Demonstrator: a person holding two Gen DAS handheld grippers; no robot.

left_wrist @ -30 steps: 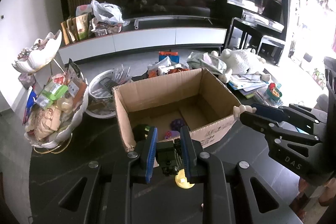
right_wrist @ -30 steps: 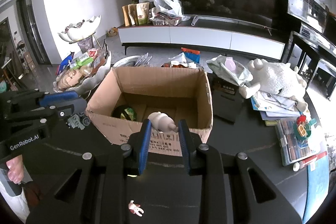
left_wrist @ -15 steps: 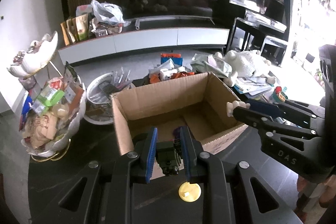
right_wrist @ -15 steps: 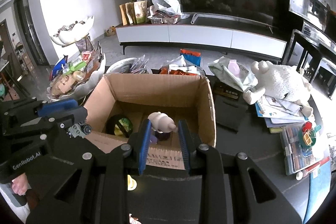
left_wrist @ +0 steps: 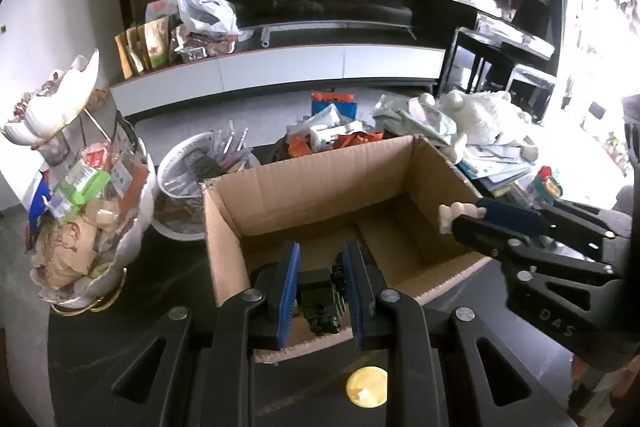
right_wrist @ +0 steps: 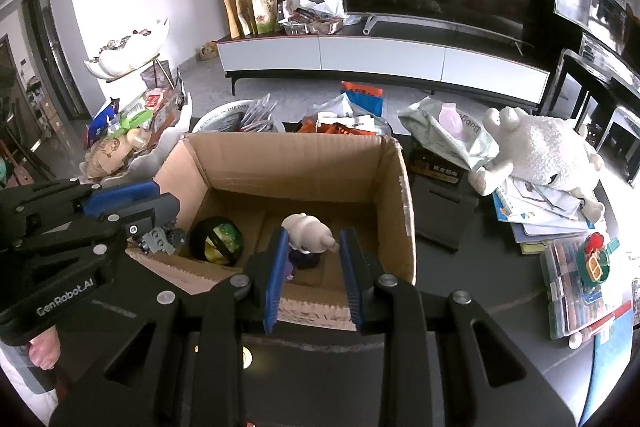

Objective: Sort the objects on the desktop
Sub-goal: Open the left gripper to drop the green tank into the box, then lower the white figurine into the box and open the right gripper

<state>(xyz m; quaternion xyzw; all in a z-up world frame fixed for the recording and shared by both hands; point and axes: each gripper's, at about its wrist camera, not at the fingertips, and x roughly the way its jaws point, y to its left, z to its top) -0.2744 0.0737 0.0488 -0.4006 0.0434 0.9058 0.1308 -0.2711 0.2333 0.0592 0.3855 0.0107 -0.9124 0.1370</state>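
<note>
Two handheld grippers reach over an open cardboard box point(left_wrist: 320, 203) that sits on a dark bench point(left_wrist: 132, 307).

In the left wrist view, the left gripper point(left_wrist: 320, 283) fills the 6 o'clock area, its blue-padded fingers clenched on a dark green toy vehicle point(left_wrist: 320, 293). The toy hangs over the box's near wall. A yellow disc point(left_wrist: 367, 386) lies on the bench below the gripper, at 6 o'clock. At 3 o'clock the right gripper point(left_wrist: 460, 217) comes in from the side, with a cream-coloured figurine point(left_wrist: 450, 217) showing at its tip above the box's right wall.

In the right wrist view, the right gripper point(right_wrist: 312, 247) is at 6 o'clock, grasping the cream figurine point(right_wrist: 308, 231) between its blue pads, above the inside of the box point(right_wrist: 288, 163). On the box floor lie a dark ball with green and yellow patches point(right_wrist: 217, 241), toward 9 o'clock from the figurine, and a purple item, partly hidden under the figurine. The left gripper point(right_wrist: 160, 233) enters at 9 o'clock with the toy vehicle point(right_wrist: 162, 239) at its tip, over the box's near left corner.

Around the box: a white plush sheep point(right_wrist: 540, 147) on a stack of papers at 3 o'clock, a clear case of coloured pens point(right_wrist: 576, 283) at 4 o'clock, and a white shell-shaped stand of snacks point(left_wrist: 80, 211) at 9 o'clock in the left view.
</note>
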